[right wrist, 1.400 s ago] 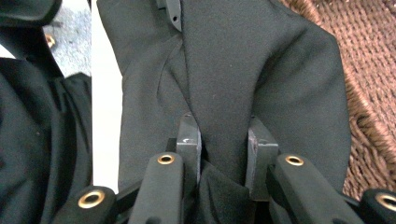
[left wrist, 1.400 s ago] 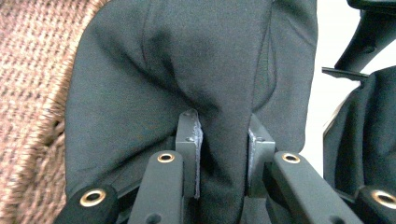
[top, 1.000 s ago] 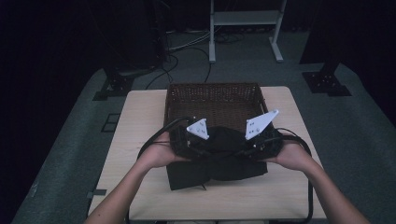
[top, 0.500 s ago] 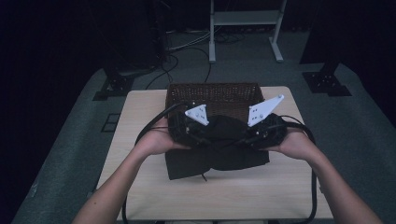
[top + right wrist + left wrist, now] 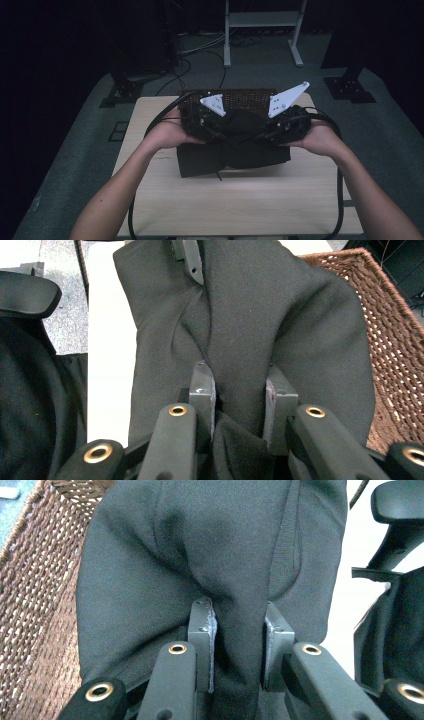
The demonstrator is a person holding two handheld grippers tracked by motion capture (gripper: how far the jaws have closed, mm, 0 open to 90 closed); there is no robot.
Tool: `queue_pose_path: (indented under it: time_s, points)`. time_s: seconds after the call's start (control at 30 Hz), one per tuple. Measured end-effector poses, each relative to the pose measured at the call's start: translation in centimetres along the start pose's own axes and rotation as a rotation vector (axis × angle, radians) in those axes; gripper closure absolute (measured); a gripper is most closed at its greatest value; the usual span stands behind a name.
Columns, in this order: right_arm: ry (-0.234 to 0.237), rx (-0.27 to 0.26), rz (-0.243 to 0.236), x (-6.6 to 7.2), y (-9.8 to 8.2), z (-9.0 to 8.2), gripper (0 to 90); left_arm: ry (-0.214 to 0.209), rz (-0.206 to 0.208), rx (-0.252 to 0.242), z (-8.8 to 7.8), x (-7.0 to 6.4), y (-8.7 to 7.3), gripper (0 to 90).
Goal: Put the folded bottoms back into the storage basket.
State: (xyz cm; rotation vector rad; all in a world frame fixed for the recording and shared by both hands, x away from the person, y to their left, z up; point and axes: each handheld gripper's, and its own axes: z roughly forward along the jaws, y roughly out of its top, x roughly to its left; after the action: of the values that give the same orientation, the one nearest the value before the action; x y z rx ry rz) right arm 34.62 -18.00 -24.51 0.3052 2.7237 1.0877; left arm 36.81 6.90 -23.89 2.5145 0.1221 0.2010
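Note:
A folded black garment point(image 5: 234, 145) hangs between my two grippers above the wooden table point(image 5: 240, 200), in front of a brown wicker basket point(image 5: 240, 97). My left gripper point(image 5: 212, 122) is shut on a thick fold of the black garment point(image 5: 215, 565), with the cloth bunched between its pads point(image 5: 202, 630). My right gripper point(image 5: 280, 125) is shut on the other side of the black garment point(image 5: 260, 315), and fabric fills the gap between its pads point(image 5: 202, 387). The garment's lower part droops down to the table.
The wicker basket point(image 5: 35, 610) lies right behind the cloth, its woven wall point(image 5: 395, 340) close to both grippers. Black cables point(image 5: 165, 117) trail from the grippers over the table's sides. A white metal stand point(image 5: 262, 30) and dark equipment bases point(image 5: 350, 87) sit on the floor beyond.
Both hands have lifted the black garment and carried it toward the basket. Less of the basket's inside shows now behind the grippers.

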Motion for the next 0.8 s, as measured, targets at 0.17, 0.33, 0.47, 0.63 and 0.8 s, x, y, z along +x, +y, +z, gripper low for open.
queue_pose_path:
  time_s: [0.17, 0.33, 0.47, 0.63, 0.8]
  points:
    - [-0.003, -0.001, -0.001, -0.6, 0.3, -0.4, 71.4, 0.007, 0.002, 0.006, -0.4, 0.6, 0.6, 72.4]
    - [-0.009, -0.017, -0.003, -1.4, 0.8, -1.0, 71.4, 0.018, 0.003, 0.003, -0.9, 1.3, 1.3, 72.4]
    - [-0.015, -0.022, -0.001, -2.1, 1.3, -1.5, 71.4, 0.025, 0.004, 0.005, -1.2, 2.0, 1.9, 72.4]
    - [-0.022, -0.033, -0.004, -2.9, 1.8, -1.9, 71.3, 0.032, 0.005, 0.008, -1.7, 2.9, 2.5, 72.4]
    - [-0.026, -0.034, -0.003, -3.6, 2.2, -2.1, 71.3, 0.030, 0.007, 0.013, -1.8, 3.7, 2.9, 72.4]
